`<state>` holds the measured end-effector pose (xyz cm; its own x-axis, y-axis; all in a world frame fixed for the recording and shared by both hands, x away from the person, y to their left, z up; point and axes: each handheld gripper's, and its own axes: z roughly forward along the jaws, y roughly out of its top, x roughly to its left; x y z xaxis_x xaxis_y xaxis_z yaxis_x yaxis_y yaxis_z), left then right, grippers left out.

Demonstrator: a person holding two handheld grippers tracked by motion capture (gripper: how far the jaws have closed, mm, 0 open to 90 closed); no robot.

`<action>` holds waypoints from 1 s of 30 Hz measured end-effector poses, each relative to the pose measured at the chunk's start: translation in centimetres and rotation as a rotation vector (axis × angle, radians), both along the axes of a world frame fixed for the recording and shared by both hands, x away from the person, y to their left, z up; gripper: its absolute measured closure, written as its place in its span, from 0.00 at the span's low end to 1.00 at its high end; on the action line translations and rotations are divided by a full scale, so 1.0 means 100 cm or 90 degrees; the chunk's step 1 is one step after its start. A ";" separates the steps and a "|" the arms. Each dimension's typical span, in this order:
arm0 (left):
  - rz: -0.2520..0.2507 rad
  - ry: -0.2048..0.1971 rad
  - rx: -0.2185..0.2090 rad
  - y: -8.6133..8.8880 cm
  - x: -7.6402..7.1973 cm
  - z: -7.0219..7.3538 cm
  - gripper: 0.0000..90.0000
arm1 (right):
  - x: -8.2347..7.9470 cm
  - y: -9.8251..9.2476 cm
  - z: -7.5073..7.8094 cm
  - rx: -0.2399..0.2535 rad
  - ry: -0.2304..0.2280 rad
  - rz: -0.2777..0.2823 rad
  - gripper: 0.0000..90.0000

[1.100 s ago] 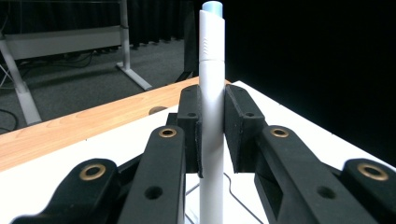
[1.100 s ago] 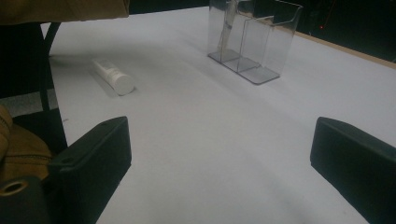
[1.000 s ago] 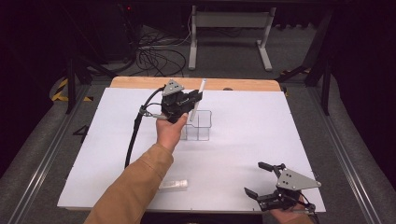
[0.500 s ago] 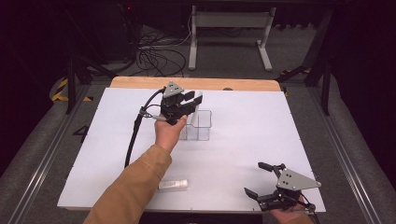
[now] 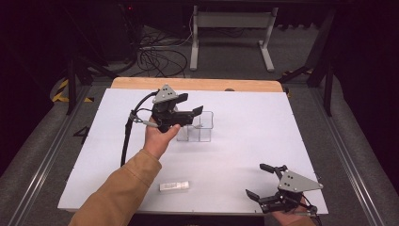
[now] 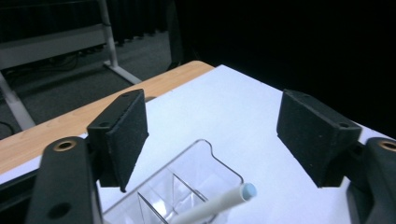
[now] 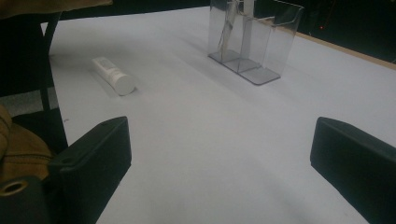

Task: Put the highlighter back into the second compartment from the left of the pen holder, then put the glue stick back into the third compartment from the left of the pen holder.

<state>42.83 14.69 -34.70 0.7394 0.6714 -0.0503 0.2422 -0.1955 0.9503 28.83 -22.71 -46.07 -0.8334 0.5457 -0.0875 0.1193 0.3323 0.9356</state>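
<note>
Since a second ago, the left gripper (image 5: 194,112) has let go of the thin white stick with a pale blue tip (image 6: 215,204): earlier it pinched the stick above the clear plastic organiser with small compartments (image 5: 205,128), and now its jaws have just been opening and stand wide with nothing between the black pads (image 6: 122,135). The hand has also drawn back a little from the organiser, towards the left of the high view.

From the left gripper's own view, the stick stands tilted in the organiser, its blue tip poking up over the rim, below and between the two pads and touching neither. Which compartment it sits in I cannot tell. In the high view, the gripper hangs just to the left of the organiser and above it, its jaws pointing across the top.

On the near right of the white table top (image 5: 254,122), the right gripper (image 5: 266,182) rests low in the person's other hand, well apart from the organiser, its jaws spread wide and holding nothing. A small white tube with a round cap (image 5: 174,186) lies on its side near the front edge, beside the tan sleeve (image 5: 117,193).
</note>
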 end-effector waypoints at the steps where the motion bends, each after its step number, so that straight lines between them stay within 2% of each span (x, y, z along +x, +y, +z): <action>1: -0.007 -0.002 0.005 0.001 -0.002 0.000 0.26 | 0.000 0.000 0.000 0.000 0.001 0.000 0.06; 3: -0.031 -0.005 0.007 0.004 -0.005 0.001 0.23 | 0.000 0.000 0.000 -0.001 0.000 0.001 0.06; 6: -0.046 -0.008 0.010 0.006 -0.009 0.002 0.22 | 0.000 0.000 0.000 -0.001 0.000 0.000 0.06; 9: -0.050 -0.015 0.019 0.008 -0.013 0.004 0.22 | 0.000 0.000 0.000 0.000 0.001 0.000 0.06; 19: -0.073 -0.005 0.033 0.011 -0.023 0.006 0.22 | 0.000 0.000 0.000 -0.002 0.001 0.000 0.06; 30: -0.126 0.004 0.080 0.018 -0.039 0.005 0.23 | 0.000 0.001 0.000 -0.003 0.000 -0.003 0.06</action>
<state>38.98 16.53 -34.22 0.8572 0.5146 0.0193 0.1933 -0.3563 0.9142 28.80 -22.61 -46.06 -0.8307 0.5493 -0.0904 0.1208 0.3363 0.9340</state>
